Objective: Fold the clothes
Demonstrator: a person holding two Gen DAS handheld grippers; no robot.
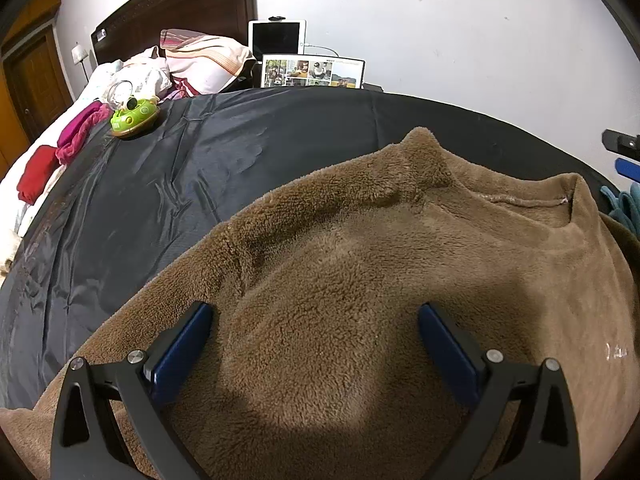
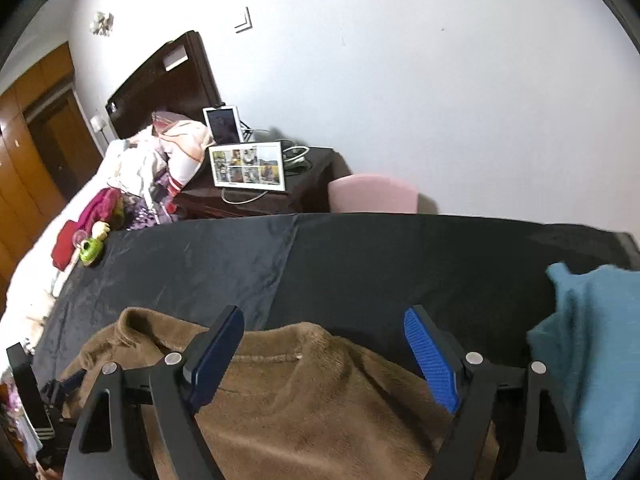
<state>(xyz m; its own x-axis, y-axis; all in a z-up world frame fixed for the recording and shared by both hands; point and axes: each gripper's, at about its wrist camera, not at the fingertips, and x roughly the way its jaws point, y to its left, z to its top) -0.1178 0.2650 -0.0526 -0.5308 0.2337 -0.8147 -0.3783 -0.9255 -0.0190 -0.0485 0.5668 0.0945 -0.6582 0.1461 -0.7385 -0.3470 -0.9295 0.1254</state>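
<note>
Brown fleece (image 1: 360,280) lies spread on the black sheet (image 1: 180,168), collar toward the far edge. L gripper (image 1: 316,320) sits low over the fleece, fingers wide, nothing pinched. R gripper (image 2: 324,344) hangs above the collar end, fingers wide too, empty. Teal cloth (image 2: 588,344) just right of the fleece. Green toy (image 1: 134,118) w/ red and pink clothes at the sheet's far left corner.

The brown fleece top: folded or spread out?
Partly folded: the brown fleece top has a sleeve doubled across its body, collar showing, on the black sheet.
</note>
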